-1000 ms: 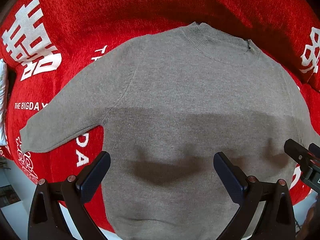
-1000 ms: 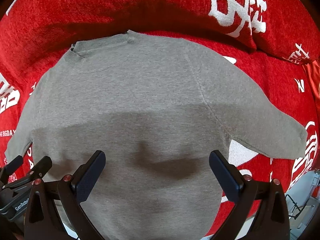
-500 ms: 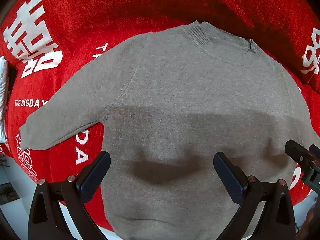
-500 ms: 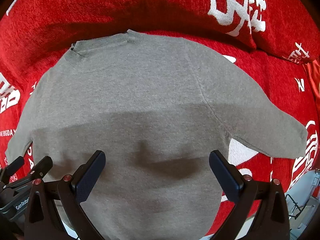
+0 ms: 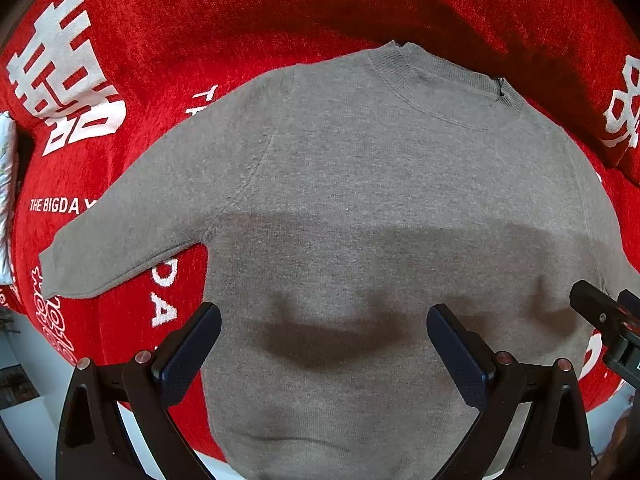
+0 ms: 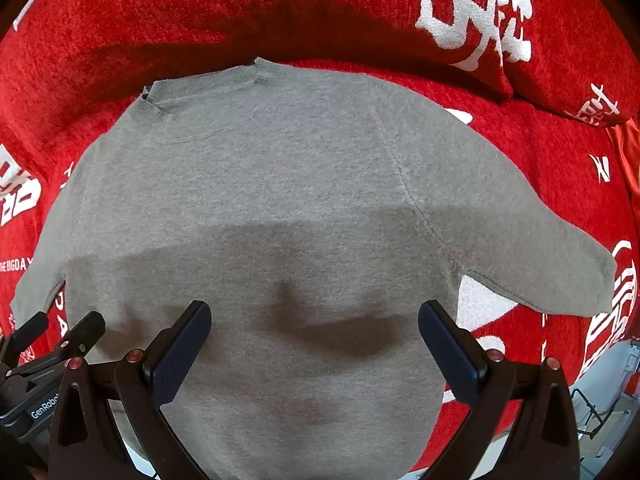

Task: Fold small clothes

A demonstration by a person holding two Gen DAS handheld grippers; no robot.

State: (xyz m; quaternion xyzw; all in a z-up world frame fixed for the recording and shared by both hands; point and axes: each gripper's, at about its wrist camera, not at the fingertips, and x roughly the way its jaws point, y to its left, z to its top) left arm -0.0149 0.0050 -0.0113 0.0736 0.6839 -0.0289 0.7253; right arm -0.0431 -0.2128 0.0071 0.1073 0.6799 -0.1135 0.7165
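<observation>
A small grey-brown knit sweater (image 5: 360,200) lies flat and spread out on a red blanket (image 5: 200,32), collar at the far side, both sleeves stretched out sideways. It also shows in the right wrist view (image 6: 260,208). My left gripper (image 5: 324,332) is open and empty above the sweater's lower body. My right gripper (image 6: 314,328) is open and empty above the lower body too. The right gripper's tips show at the right edge of the left wrist view (image 5: 600,316). The left gripper shows at the lower left of the right wrist view (image 6: 52,344).
The red blanket (image 6: 360,20) carries white characters and lettering and rises into a fold or cushion behind the collar. A light floor (image 5: 24,420) shows beyond the blanket's near edge. A wire rack (image 6: 600,416) sits at the lower right.
Almost nothing has changed. Both grippers stay open above the sweater's lower part, with only a very slight drift of the views.
</observation>
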